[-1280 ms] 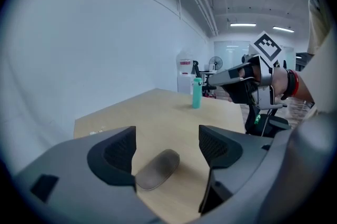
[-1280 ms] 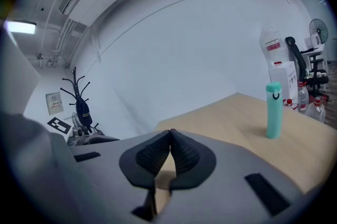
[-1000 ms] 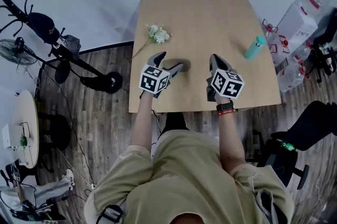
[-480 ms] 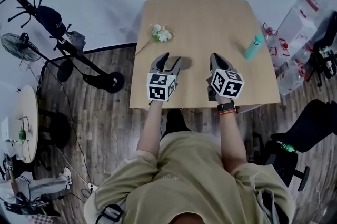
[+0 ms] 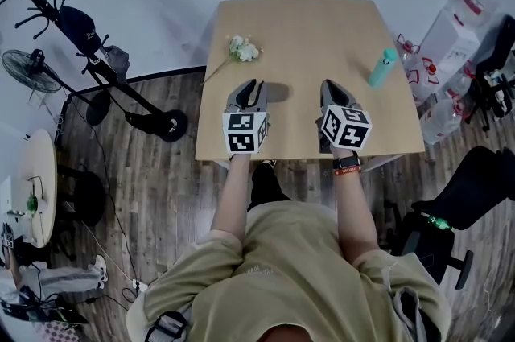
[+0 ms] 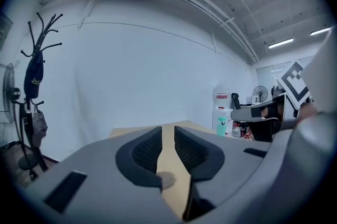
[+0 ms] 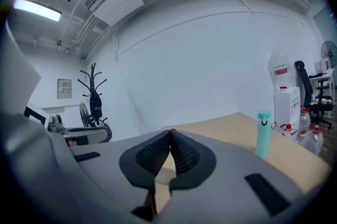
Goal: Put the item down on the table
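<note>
A light wooden square table (image 5: 306,26) fills the middle of the head view, with both hand-held grippers over its near edge. The left gripper (image 6: 168,132) shows a narrow gap between its dark ribbed pads; its jaws have just been closing and nothing sits between them. The right gripper (image 7: 170,136) has its jaw tips pressed together, also empty. A tall, slim teal bottle (image 5: 381,68) stands upright ahead and well to the right of the right gripper. A small sprig of white flowers on a thin stem (image 5: 242,51), probably the task's item, lies flat on the table just ahead and left of the left gripper. The sprig looks very light, so a careless leftward sweep could brush it off the near edge; a wide rightward swing could topple the narrow bottle
</note>
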